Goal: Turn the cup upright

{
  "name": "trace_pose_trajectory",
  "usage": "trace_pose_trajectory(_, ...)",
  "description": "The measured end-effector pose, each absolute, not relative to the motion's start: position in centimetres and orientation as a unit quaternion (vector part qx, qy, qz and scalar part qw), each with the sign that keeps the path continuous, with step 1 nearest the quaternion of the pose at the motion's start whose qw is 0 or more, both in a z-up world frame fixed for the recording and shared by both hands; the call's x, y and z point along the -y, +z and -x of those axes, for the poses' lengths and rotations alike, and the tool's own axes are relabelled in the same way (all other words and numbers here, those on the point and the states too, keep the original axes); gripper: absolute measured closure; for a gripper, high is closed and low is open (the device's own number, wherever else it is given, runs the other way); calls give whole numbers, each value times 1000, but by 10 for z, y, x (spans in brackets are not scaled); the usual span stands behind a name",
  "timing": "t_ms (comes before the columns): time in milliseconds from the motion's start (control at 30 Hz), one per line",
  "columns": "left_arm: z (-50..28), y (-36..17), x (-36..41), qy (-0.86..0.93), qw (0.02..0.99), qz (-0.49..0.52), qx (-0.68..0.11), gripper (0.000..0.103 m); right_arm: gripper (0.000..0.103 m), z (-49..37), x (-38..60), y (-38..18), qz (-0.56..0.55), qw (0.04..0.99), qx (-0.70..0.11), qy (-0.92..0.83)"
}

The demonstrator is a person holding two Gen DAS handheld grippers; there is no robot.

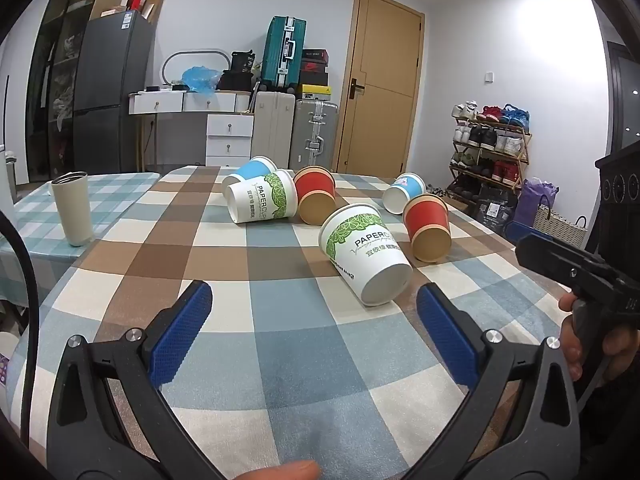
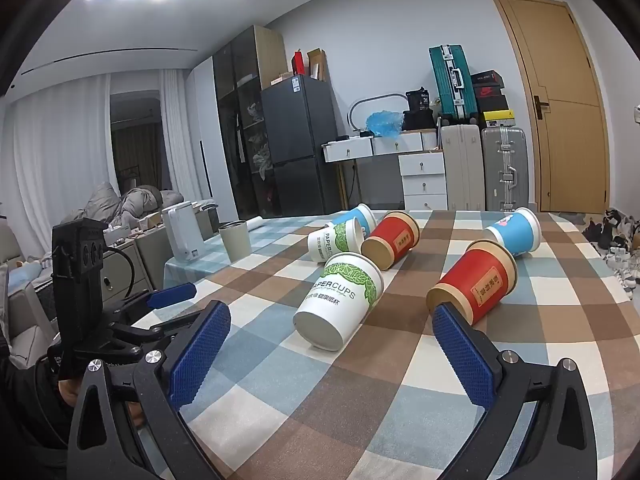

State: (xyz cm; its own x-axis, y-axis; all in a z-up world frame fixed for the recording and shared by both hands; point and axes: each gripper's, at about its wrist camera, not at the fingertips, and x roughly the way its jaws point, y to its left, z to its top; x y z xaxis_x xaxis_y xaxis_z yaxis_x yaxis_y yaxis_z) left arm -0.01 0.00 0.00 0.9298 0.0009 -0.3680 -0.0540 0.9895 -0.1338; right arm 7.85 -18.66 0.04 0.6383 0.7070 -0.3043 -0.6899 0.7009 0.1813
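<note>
Cups lay tipped on the checked counter (image 1: 280, 344); in the left wrist view, your left gripper (image 1: 314, 300) was spread apart and empty, the nearest white cup (image 1: 366, 254) just ahead and to its right. In the right wrist view, your right gripper (image 2: 330, 320) was likewise apart, that white cup (image 2: 340, 298) lying on its side between its fingers, just ahead.

Six paper cups lie on their sides on the bench: two white cups with green leaf print (image 1: 362, 254) (image 1: 262, 202), two red cups with tan bands (image 1: 428, 228) (image 1: 316, 196), and two blue cups (image 1: 404, 192) (image 1: 250, 170). One beige tumbler (image 1: 73, 208) stands upright on the bench. Against the far wall stand three suitcases: one teal (image 1: 283, 54), one cream (image 1: 274, 130) and one silver (image 1: 315, 134).
</note>
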Motion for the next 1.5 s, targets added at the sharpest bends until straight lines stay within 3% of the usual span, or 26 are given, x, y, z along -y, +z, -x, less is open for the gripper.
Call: trace_pose_trajectory(1500,0,0,0,14,980,68,-186,1,0,-79,187,0,-22,904,-180,386)
